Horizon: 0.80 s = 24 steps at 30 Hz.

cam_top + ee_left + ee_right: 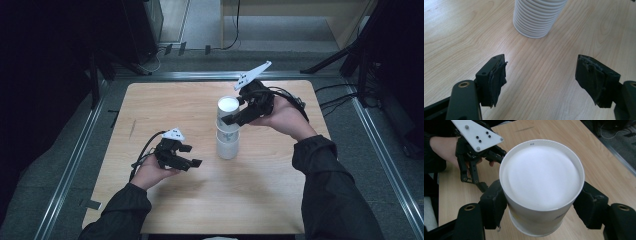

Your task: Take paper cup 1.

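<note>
Between my right gripper's (541,205) pads sits the top white cup (541,187), clamped on both sides, upside down on a stack of cups (227,142) near the middle of the wooden table (165,100). My left gripper (192,156) hangs apart, jaws parted around bare wood, just short of the stack. All around lies open tabletop, its edges well away. My right gripper view shows the cup's flat bottom; my left gripper view shows the ribbed rims (536,20) at the stack's foot.

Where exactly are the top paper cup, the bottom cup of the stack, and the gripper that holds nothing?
top cup (541,182), right gripper view, its white upturned base.
bottom cup (535,17), left gripper view, its ribbed side wall.
left gripper (192,155), high view, midway between its fingertips.
</note>
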Motion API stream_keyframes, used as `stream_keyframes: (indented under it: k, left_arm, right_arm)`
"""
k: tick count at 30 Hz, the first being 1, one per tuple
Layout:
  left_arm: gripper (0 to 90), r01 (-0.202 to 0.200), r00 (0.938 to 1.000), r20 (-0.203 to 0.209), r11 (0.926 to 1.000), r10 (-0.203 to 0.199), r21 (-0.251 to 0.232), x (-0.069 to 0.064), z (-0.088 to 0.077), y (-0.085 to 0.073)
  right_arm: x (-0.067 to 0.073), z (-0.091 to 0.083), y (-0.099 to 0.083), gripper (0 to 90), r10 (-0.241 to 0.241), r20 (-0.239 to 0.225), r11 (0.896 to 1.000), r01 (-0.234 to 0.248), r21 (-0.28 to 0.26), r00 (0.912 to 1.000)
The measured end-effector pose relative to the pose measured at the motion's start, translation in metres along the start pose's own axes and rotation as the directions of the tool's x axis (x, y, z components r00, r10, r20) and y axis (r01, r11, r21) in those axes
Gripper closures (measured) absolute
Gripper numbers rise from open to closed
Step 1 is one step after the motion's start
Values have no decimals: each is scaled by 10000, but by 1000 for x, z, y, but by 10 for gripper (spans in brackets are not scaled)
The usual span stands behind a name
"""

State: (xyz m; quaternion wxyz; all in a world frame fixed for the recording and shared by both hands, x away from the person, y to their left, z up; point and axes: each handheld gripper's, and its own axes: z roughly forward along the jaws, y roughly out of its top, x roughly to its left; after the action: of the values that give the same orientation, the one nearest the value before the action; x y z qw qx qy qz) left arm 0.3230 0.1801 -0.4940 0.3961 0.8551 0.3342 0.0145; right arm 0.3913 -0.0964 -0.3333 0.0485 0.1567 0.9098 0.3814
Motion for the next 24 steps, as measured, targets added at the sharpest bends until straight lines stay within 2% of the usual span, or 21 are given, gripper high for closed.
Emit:
stream_keyframes:
  k: [1, 4, 6, 7, 10, 14, 17, 24]
  left_arm:
    - [243, 15, 10000, 4, 10000, -15, -27, 0, 0, 0]
    - [226, 74, 10000, -1, 10000, -74, -32, 1, -1, 0]
    - [223, 42, 10000, -1, 10000, -42, -33, 1, -1, 0]
    - [217, 50, 10000, 34, 10000, -50, -49, 1, -1, 0]
    - [208, 58, 10000, 49, 9999, -57, -123, 1, -3, 1]
    - [195, 34, 10000, 88, 9997, -32, -226, 0, -5, 1]
    - [194, 87, 9999, 116, 9995, -84, -309, 0, -6, 1]
    - [188, 40, 9997, 250, 9993, -31, -366, -2, -5, 1]
  right_arm:
    - [0, 0, 0, 317, 0, 0, 10000, 0, 0, 10000]
    - [9, -18, 10, 318, -204, 122, 9996, 206, -172, 9997]
    - [11, -21, 12, 318, -230, 133, 9995, 233, -235, 9996]
    - [17, -31, 15, 319, -296, 108, 9990, 299, -341, 9995]
    - [24, -37, 15, 319, -340, 102, 9988, 343, -358, 9994]
    - [40, -43, 5, 320, -437, -166, 9988, 433, -221, 9989]
    - [45, -43, -2, 320, -399, -259, 9991, 396, -120, 9989]
    - [55, -30, -36, 320, -83, -630, 9999, 75, -122, 9980]
